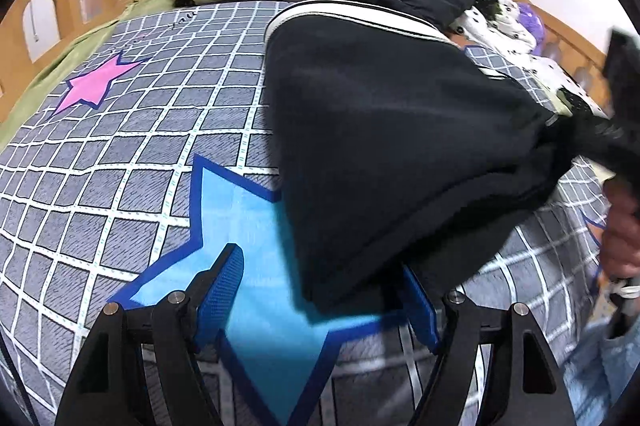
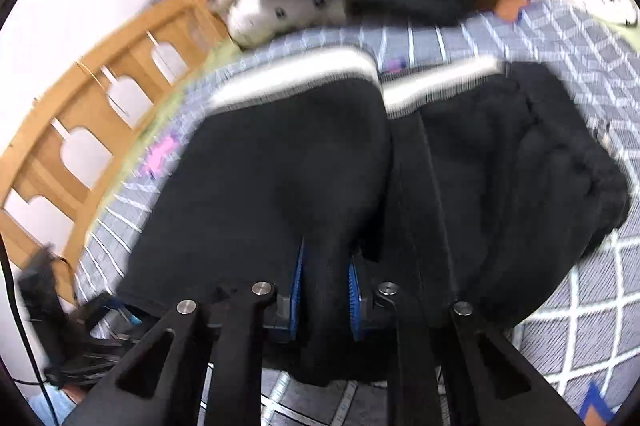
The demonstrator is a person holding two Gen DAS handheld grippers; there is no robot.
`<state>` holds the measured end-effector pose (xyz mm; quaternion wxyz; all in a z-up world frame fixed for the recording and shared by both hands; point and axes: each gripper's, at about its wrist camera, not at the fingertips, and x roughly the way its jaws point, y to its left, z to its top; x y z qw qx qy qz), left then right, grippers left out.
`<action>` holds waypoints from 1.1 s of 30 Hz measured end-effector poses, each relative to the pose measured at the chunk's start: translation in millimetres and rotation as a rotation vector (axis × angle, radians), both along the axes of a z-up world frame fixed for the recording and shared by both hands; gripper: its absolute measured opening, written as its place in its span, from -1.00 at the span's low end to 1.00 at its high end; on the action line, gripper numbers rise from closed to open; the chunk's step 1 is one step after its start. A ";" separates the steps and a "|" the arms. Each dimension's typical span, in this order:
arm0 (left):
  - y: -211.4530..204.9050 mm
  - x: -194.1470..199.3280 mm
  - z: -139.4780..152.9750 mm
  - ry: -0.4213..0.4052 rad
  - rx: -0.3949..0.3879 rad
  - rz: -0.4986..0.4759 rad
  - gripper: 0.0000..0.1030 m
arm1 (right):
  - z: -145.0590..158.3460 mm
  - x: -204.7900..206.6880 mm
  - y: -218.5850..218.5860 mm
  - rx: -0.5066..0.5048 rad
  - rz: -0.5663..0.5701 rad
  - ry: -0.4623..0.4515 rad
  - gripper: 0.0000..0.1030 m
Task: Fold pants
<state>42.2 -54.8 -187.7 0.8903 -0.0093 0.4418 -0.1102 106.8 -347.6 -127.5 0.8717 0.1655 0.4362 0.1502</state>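
now black pants (image 2: 280,166) pinched between right fingers (image 2: 298,286), hem beside spread, empty left fingers (image 1: 222,286)

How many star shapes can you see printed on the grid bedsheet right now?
2. A small pink star lies toward the bed's far left; a large light-blue star lies near, beneath the open left gripper. The black pants may hide more.

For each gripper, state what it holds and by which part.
Right gripper pinches a fold of the black pants. Left gripper is open, holding nothing.
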 end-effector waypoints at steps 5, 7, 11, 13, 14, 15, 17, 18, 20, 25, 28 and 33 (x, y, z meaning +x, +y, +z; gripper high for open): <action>-6.8 1.6 1.6 -0.011 0.032 -0.008 0.44 | 56.4 -11.7 -29.4 -0.041 -0.064 -0.186 -0.69; -3.4 3.3 8.5 0.005 -0.093 -0.030 0.46 | 76.2 -21.5 -49.6 -0.063 -0.142 -0.257 -0.69; -21.6 8.0 13.8 0.030 -0.138 -0.068 0.43 | 67.3 -27.8 -92.2 -0.068 -0.249 -0.231 -0.68; -28.1 7.3 12.3 0.019 -0.126 -0.074 0.42 | 35.6 -20.0 -100.9 -0.120 -0.292 -0.144 -0.68; -28.5 6.8 10.7 0.019 -0.122 -0.076 0.42 | 24.5 -17.9 -102.9 -0.134 -0.300 -0.114 -0.68; -28.5 7.5 7.0 0.030 -0.117 -0.076 0.38 | 12.3 -18.0 -106.6 -0.140 -0.300 -0.090 -0.68; -28.1 6.5 1.0 0.047 -0.114 -0.074 0.35 | -1.3 -22.1 -116.1 -0.110 -0.300 -0.071 -0.68; -27.8 5.0 0.6 0.041 -0.111 -0.079 0.35 | -5.5 -21.8 -117.7 -0.097 -0.303 -0.054 -0.67; -27.1 1.3 4.5 0.043 -0.114 -0.094 0.34 | -7.8 -21.2 -117.8 -0.100 -0.306 -0.043 -0.64; -17.5 -20.0 25.0 -0.004 -0.130 -0.173 0.33 | 13.6 -32.9 -106.8 -0.193 -0.301 -0.067 -0.41; -12.9 -27.8 38.2 -0.050 -0.131 -0.196 0.33 | 35.6 -52.1 -99.0 -0.240 -0.283 -0.175 -0.41; -34.2 4.7 45.1 -0.055 -0.091 -0.164 0.33 | 47.5 -43.1 -79.1 -0.255 -0.222 -0.230 -0.41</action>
